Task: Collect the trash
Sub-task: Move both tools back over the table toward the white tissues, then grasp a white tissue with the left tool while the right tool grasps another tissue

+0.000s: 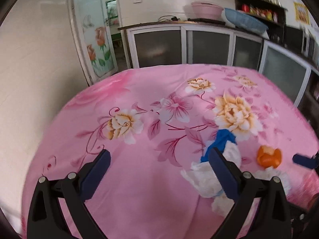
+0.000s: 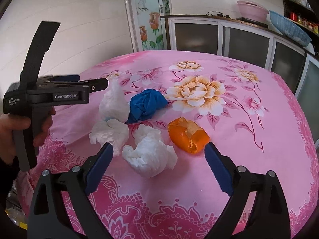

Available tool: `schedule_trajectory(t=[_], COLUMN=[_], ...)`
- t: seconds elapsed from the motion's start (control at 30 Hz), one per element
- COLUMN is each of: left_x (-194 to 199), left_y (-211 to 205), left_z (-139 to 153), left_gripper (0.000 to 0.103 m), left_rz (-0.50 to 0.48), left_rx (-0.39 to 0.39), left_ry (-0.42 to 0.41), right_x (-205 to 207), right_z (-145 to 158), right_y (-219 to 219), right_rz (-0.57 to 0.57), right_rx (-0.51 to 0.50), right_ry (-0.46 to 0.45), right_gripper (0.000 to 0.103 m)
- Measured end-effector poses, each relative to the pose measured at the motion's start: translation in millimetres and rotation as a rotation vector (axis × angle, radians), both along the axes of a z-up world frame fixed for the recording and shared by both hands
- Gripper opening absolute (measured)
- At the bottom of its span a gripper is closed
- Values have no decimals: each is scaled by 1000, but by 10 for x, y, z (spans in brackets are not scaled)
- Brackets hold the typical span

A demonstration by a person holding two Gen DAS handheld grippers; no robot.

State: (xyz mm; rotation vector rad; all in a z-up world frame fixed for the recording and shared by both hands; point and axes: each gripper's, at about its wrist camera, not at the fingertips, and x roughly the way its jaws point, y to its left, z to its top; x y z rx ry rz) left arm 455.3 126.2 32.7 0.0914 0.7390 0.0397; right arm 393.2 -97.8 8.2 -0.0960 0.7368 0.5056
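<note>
In the left wrist view, the left gripper's right finger [image 1: 223, 171] covers the middle of the white tissue wads [image 1: 201, 176] and the lower end of the blue crumpled glove [image 1: 221, 139], and the right gripper [image 1: 305, 160] shows only as a blurred blue tip cut by the frame's right edge. In the right wrist view, the person's hand [image 2: 26, 123] on the left gripper's handle is cut off by the left edge, and the left gripper's fingertips [image 2: 67, 78] are smeared by blur. The bottles on the dark shelf [image 1: 259, 10] are too small to tell apart.
</note>
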Motion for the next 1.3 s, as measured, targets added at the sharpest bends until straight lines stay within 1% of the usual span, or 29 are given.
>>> schedule_trajectory(t=[0.07,0.1,0.2,0.3,0.37,0.43,0.47,0.53,0.6,0.63,0.67,0.73,0.8,0.87,0.93,1.07,1.17,1.3], left_x=[88,120,271,366,435,455,455,445,442,450,455,486,490,476,443,335,191,-71], left_y=[-24,-32,-60,-120,-146,-136,-130,-151,-188,-207,-220,-234,-214,-172,-129,-138,-146,-169], left_z=[-49,-61,-124,-186,-268,-310,-317,-307,-297,-305,-320,-375,-428,-441,-398,-270,-104,47], left_gripper=[95,95,95,95,95,95,95,94,82,63,35,1,0,0,0,0,0,1], left_rz=[-5,-1,-4,-2,11,5,-1,-13,-35,-45,-52,-79,-76,-59,-61,-104,-185,-303], left_rx=[10,10,-16,18,52,27,11,7,15,20,21,-8,-40,-61,-93,-111,-129,-120], left_ry=[40,47,94,106,136,152,155,141,133,141,153,194,215,205,189,158,109,67], right_x=[19,29,66,103,115,134,141,173,196,196,201,215,209,192,171,114,46,-76], right_z=[-16,-25,-53,-76,-91,-104,-108,-126,-155,-164,-167,-165,-147,-131,-107,-16,51,103], right_y=[12,14,25,57,66,64,63,73,88,89,82,66,54,54,41,3,-31,-131], right_rz=[0,-1,-2,8,8,17,19,24,27,25,18,9,7,8,7,9,15,28], right_rx=[-6,-5,-7,-16,-21,-12,-7,-8,-24,-25,-22,-3,10,14,17,41,57,82], right_ry=[3,5,15,31,34,52,58,79,102,109,115,129,128,125,121,108,97,105], right_gripper=[89,89,89,89,89,88,86,76,52,44,35,31,28,28,28,28,28,28])
